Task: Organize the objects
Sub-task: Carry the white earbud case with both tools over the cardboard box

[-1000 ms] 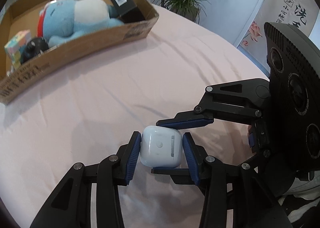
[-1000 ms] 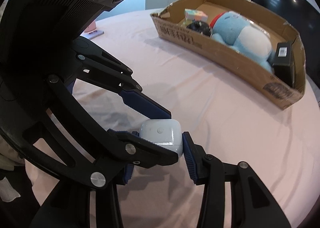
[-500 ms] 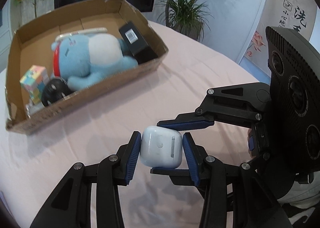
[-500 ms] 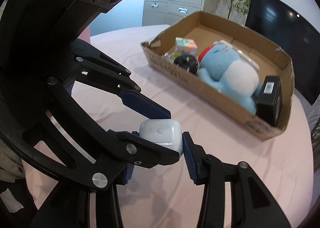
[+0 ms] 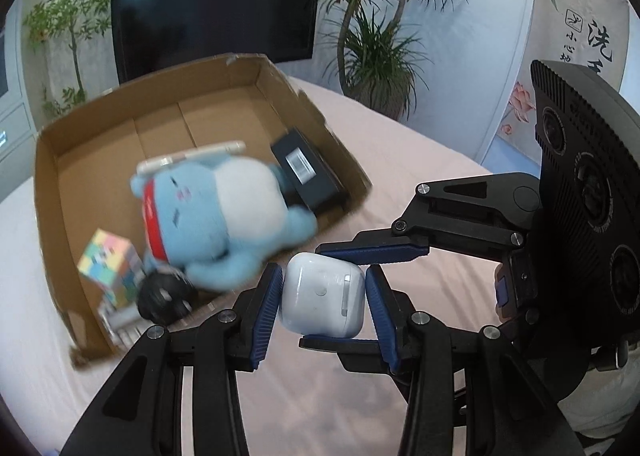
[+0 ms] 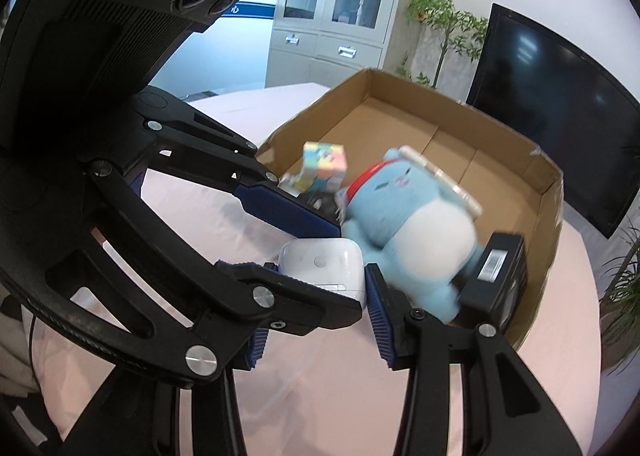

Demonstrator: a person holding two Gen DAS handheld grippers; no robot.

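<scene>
While both claws clamp white earbud case (image 5: pixel 323 299) | black box (image 5: pixel 306 172) (barcode label unreadable)

plush toy (image 5: pixel 224 215) in cardboard box (image 5: pixel 92 123), on table (image 5: pixel 400 143)

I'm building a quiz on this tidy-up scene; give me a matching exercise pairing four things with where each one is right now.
Things:
1. white earbud case
2. blue plush toy
3. black box
4. pastel puzzle cube

Places:
A. in the cardboard box, at the end by the black ball
B. clamped between both grippers' pads
C. lying across the middle of the cardboard box
D. in the cardboard box, at the plush toy's feet

Pairs: 1-B, 2-C, 3-D, 4-A
</scene>
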